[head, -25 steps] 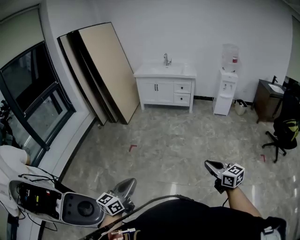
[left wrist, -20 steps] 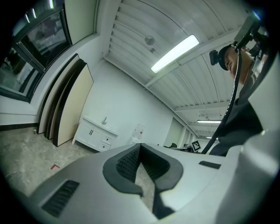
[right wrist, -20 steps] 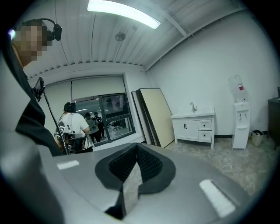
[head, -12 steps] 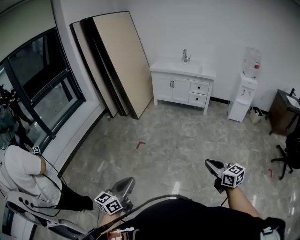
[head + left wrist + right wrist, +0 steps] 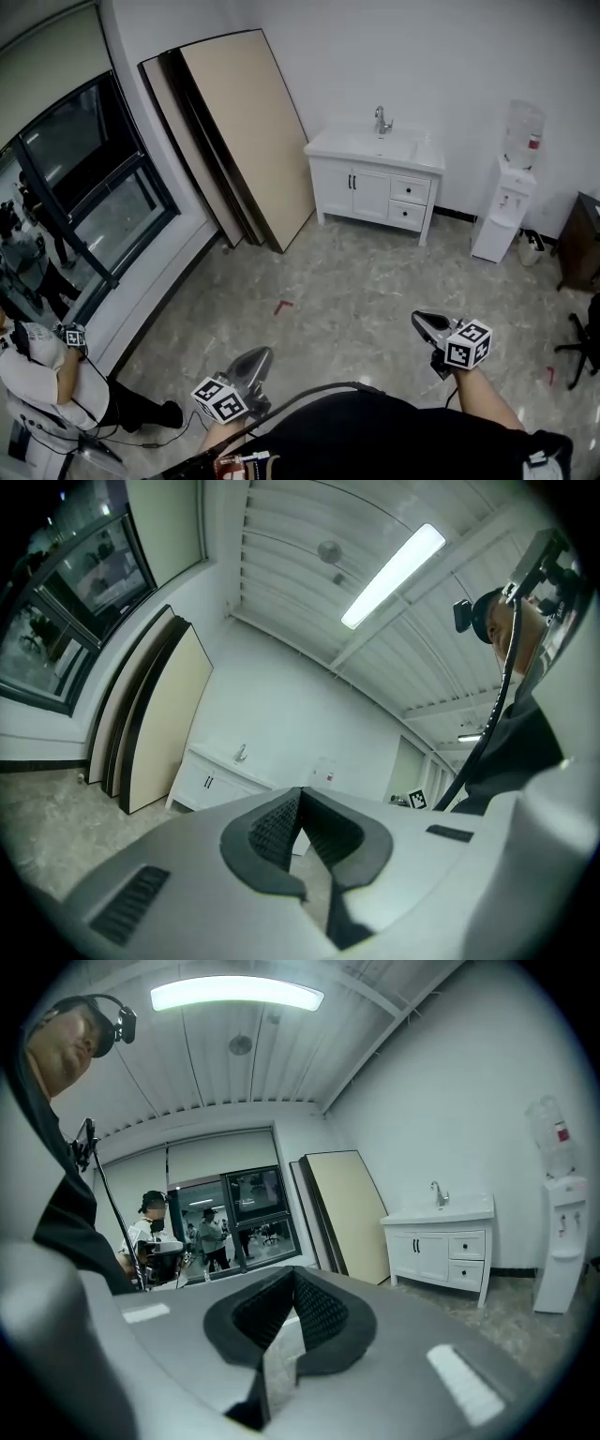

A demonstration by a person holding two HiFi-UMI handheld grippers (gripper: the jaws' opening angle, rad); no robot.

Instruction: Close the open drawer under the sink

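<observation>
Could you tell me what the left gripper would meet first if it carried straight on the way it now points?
Probably the water dispenser, just past the shut jaws of the left gripper in its view; depth is hard to judge.

My head camera: high, steeply down over floor [image 5: 375, 291]. My gripper cameras: low, level, facing distant sink cabinet [image 5: 373, 187]; all share it.

The floor [image 5: 375, 281] in front of you is grey marbled tile. At its far side a white sink cabinet [image 5: 370, 192] stands on legs against the wall, with tall boards [image 5: 253, 141] leaning just left of it and a water dispenser [image 5: 502, 211] near its right. A small red mark [image 5: 283, 306] lies mid-floor. Another [image 5: 549, 376] lies at the right, near an office chair [image 5: 583, 342].
</observation>
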